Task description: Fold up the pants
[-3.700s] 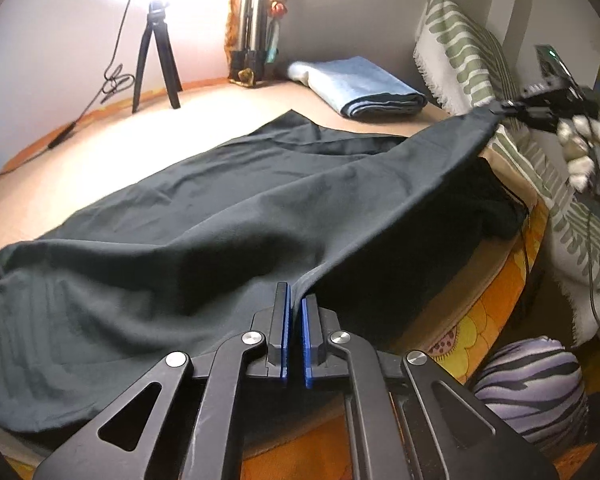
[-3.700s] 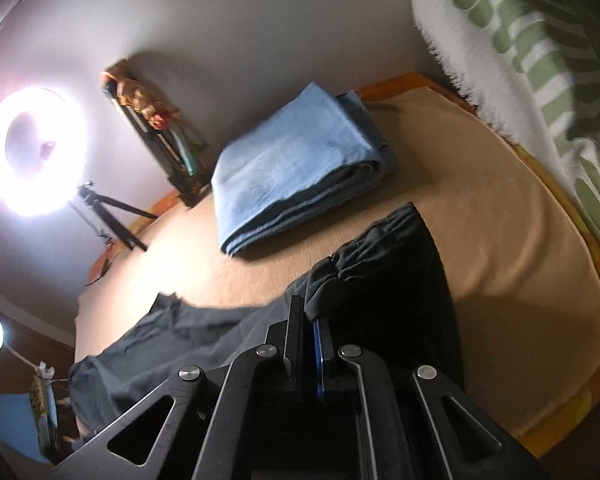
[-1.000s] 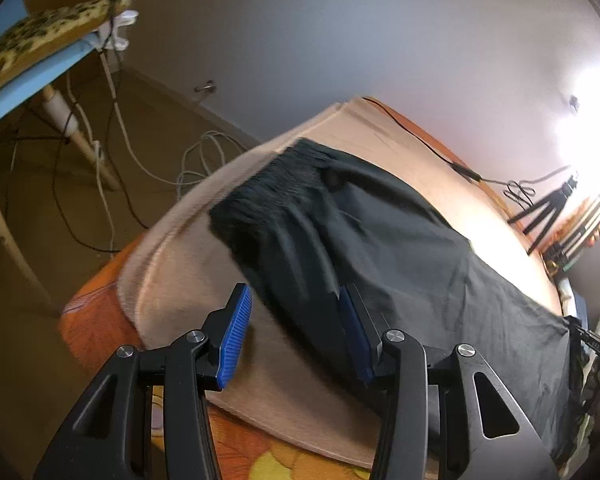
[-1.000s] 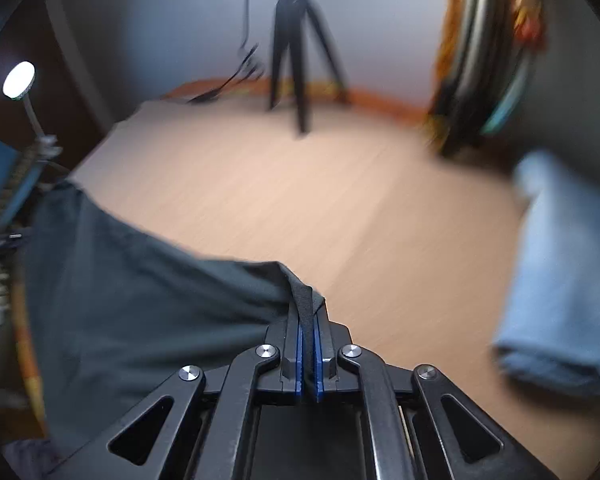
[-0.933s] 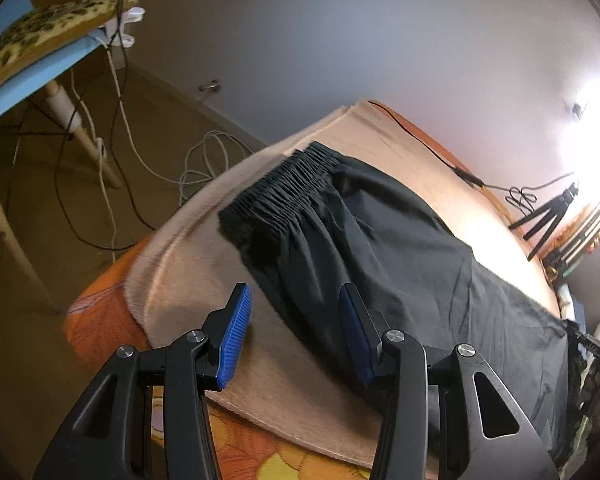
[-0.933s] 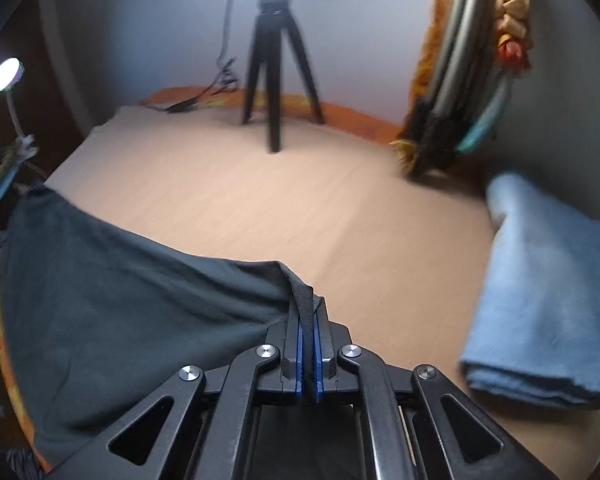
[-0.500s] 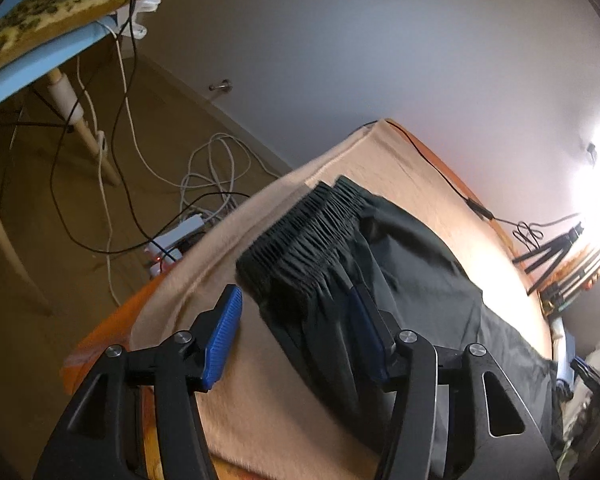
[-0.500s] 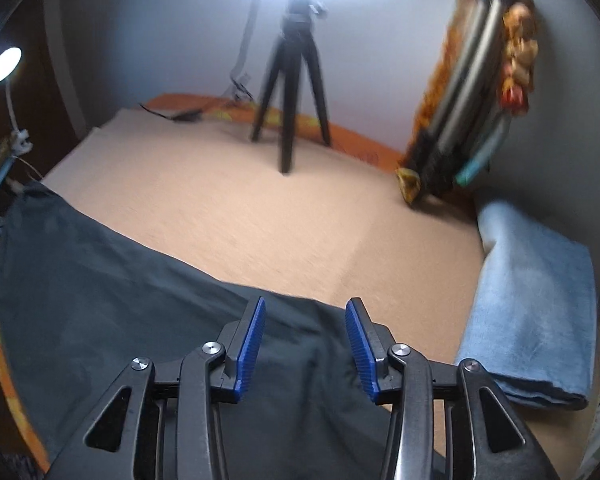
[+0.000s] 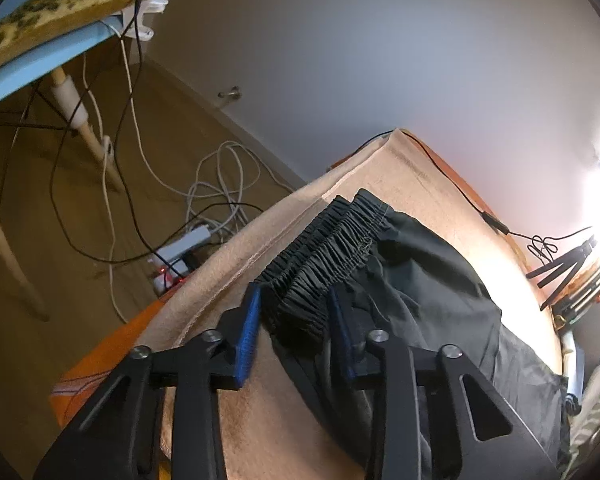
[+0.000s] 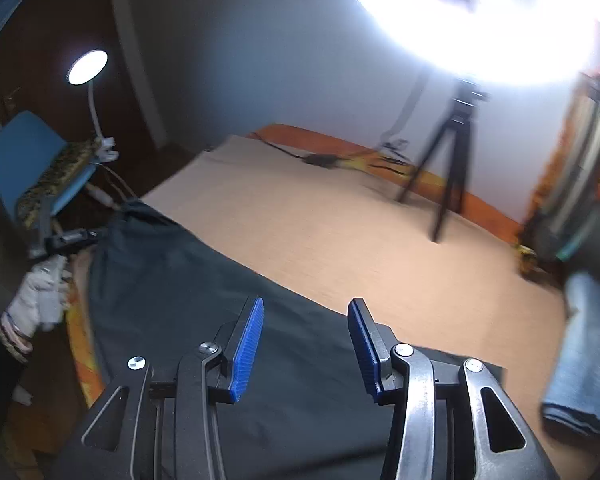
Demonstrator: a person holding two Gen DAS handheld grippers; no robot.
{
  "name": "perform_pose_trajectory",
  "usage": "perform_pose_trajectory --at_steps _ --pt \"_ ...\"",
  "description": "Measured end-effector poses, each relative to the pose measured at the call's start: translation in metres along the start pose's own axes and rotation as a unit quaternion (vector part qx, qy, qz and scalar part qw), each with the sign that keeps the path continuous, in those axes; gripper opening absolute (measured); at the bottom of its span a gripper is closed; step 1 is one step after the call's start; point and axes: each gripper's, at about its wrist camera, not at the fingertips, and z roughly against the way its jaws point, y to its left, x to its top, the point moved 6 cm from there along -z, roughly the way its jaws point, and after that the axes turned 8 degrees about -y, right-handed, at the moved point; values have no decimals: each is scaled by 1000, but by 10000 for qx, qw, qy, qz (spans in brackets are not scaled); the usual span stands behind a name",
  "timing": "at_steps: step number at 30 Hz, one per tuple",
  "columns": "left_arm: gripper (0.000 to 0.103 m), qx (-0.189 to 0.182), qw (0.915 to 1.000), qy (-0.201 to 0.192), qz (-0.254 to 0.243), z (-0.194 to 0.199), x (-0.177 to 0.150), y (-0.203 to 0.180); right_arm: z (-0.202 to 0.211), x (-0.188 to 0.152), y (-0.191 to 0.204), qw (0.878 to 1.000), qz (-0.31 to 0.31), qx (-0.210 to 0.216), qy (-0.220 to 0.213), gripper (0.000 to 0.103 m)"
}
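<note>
Dark grey pants (image 9: 440,280) lie stretched out on a beige blanket (image 9: 268,420). Their gathered elastic waistband (image 9: 332,240) lies near the blanket's corner. My left gripper (image 9: 296,316) straddles the near end of that waistband and its jaws are closing, with the bunched fabric between the blue pads. In the right wrist view the pants (image 10: 180,300) spread flat under my right gripper (image 10: 306,340), which is open above the cloth with nothing between its fingers. A gloved hand (image 10: 44,292) at the far left of that view holds the other gripper.
Folded blue jeans (image 10: 584,352) lie at the right on the blanket (image 10: 320,220). A black tripod (image 10: 448,168) under a bright ring light (image 10: 460,20) stands at the back. Beside the bed are a blue chair (image 9: 40,52), a power strip (image 9: 180,244) and loose cables (image 9: 204,200).
My right gripper let go of the pants' edge, opened and swung away over the cloth. My left gripper came up to the waistband and its jaws narrowed around it.
</note>
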Motion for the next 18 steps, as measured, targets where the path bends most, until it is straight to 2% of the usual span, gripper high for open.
perform_pose_trajectory --at_steps 4,10,12,18 --pt "20 -60 9999 -113 -68 3 1 -1 -22 15 40 9993 55 366 57 53" --pt "17 -138 9968 -417 -664 14 1 -16 -64 37 110 9953 221 905 262 57" --pt "17 -176 9951 -499 -839 18 0 -20 -84 44 134 9928 171 1122 392 61" --pt "16 -353 9911 -673 -1091 27 -3 -26 -151 61 206 9811 -141 1680 950 62"
